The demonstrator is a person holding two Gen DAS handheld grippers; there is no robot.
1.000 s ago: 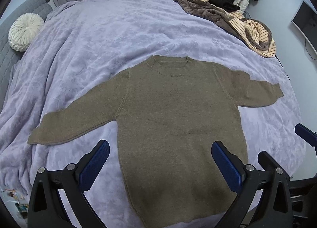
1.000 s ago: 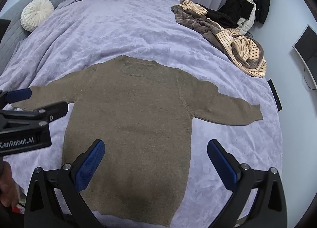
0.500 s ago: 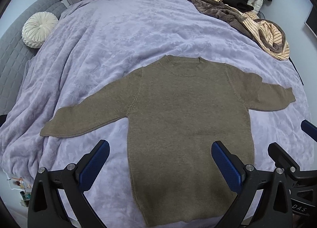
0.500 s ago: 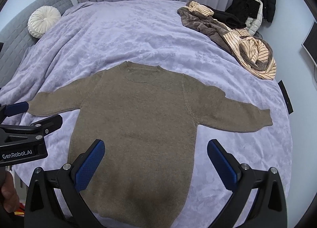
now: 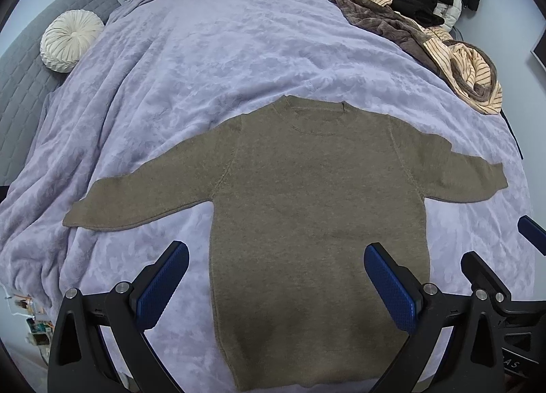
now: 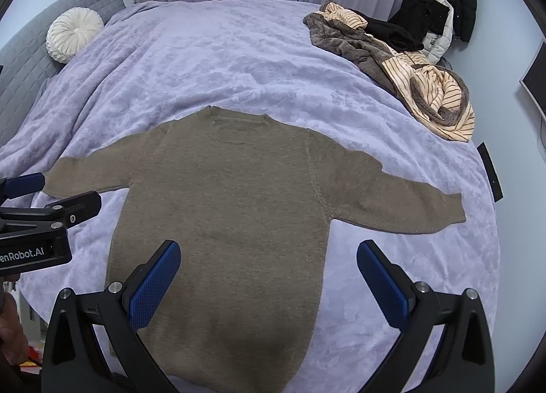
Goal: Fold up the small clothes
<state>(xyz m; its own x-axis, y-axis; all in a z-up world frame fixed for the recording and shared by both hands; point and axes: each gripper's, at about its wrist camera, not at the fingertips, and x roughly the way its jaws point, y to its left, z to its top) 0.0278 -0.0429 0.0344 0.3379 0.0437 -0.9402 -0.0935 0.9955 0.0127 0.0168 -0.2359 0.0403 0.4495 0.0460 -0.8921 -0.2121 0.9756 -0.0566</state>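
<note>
Folding has not begun, I judge: the olive-brown sweater [image 5: 314, 208] lies flat on the lavender bedspread [image 5: 204, 52], sleeves spread, while left gripper [image 5: 276, 277] and right gripper [image 6: 269, 273] hover with fingers apart, empty; next, pinch a sleeve cuff.

Sweater [image 5: 307, 205] lies flat on the bed [image 5: 204, 52] near its front edge, sleeves spread left and right. Clothes pile [image 5: 426, 38] at far right corner. Cushion [image 5: 70, 40] at far left edge.
</note>
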